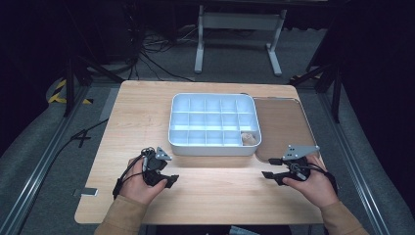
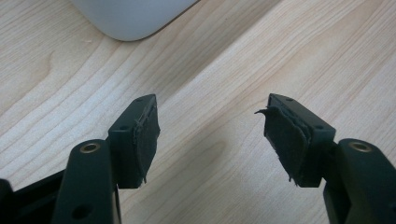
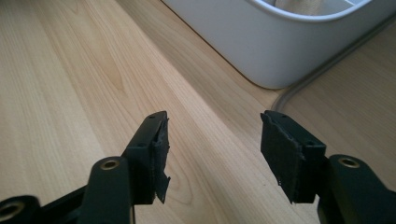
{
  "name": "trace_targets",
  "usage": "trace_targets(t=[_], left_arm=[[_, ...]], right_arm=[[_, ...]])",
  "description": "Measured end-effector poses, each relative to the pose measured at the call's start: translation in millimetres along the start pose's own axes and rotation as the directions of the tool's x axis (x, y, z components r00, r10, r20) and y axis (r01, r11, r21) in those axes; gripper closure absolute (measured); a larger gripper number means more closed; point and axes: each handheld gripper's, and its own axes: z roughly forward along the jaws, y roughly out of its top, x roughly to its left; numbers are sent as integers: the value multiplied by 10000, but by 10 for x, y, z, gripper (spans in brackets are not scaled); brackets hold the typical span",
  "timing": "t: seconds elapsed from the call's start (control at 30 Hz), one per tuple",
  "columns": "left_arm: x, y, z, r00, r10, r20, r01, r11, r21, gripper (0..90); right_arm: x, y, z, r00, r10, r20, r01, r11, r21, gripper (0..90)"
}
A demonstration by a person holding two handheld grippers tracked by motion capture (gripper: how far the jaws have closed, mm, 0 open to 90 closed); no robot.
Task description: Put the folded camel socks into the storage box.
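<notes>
A white tray [image 1: 214, 145] divided into several compartments stands in the middle of the wooden table. A small beige object [image 1: 249, 138] lies in its near right compartment, and its top edge [image 3: 299, 4] peeks over the wall in the right gripper view. My left gripper [image 1: 169, 180] rests low over the table near the tray's front left corner [image 2: 130, 18], jaws open and empty [image 2: 211, 105]. My right gripper [image 1: 271, 167] hovers in front of the tray's near right corner [image 3: 280, 46], also open with nothing between its jaws [image 3: 215, 119].
A flat brown tray [image 1: 286, 122] lies against the white tray's right side, its raised rim [image 3: 327, 60] just ahead of my right gripper. Bare wood [image 1: 220, 191] stretches between the two hands. A metal table frame [image 1: 240, 29] and cables are on the floor beyond.
</notes>
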Motion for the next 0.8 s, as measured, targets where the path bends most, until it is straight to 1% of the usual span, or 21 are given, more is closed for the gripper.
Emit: trace_targets(t=[0.07,0.1,0.17,0.2,0.23,0.33,0.37,0.4,0.43,0.5,0.53,0.57,0.6,0.67,0.7,0.8], left_arm=[[0,2,10,10000,62,-42,-62,10000,-15,361],[-6,1,13,10000,-51,17,51,10000,40,362],[-6,2,23,10000,-60,15,60,10000,50,362],[-4,4,27,10000,-12,4,12,10000,67,362],[-3,3,35,10000,64,-1,-64,9999,86,361],[-8,0,66,10000,37,5,-37,9999,104,362],[-4,-3,79,10000,66,48,-66,9999,110,364],[-1,-3,90,9999,124,46,-125,9997,187,368],[2,-4,103,9998,171,66,-173,9997,199,369],[-1,-6,121,9998,136,127,-138,9998,143,368],[-1,-6,127,9998,122,156,-124,9998,154,368],[1,-8,145,9997,145,177,-150,9995,263,364],[7,-8,159,9996,223,198,-228,9994,259,363],[7,-11,165,9996,170,203,-176,9994,291,362],[9,-16,174,9997,90,230,-97,9995,315,362],[23,-18,177,9997,123,229,-129,9996,237,359]], right_arm=[[-6,-50,33,10000,-14,78,15,9998,-176,427],[-13,-92,63,10000,1,86,1,9996,-275,427],[-18,-129,88,10000,50,65,-48,9995,-304,427],[-33,-197,133,9998,-63,208,69,9996,-264,427],[-38,-228,150,9996,-71,268,77,9996,-254,426],[-53,-308,197,9997,-13,263,24,9992,-388,422],[-53,-334,214,9997,-39,250,51,9989,-475,417],[-55,-364,236,10000,28,78,-23,9984,-572,412],[-63,-395,260,9999,84,-80,-88,9983,-577,404],[-63,-432,292,9997,160,-162,-169,9983,-566,400],[-59,-456,316,9999,16,-159,-25,9984,-569,391],[-54,-452,317,10000,-17,-37,15,9984,-565,383],[-55,-452,316,10000,-22,45,24,9982,-606,383],[-52,-455,315,9997,-133,204,146,9977,-655,377],[-46,-455,311,9997,-137,215,151,9978,-652,377],[-38,-446,306,9994,-184,306,204,9976,-658,377]])
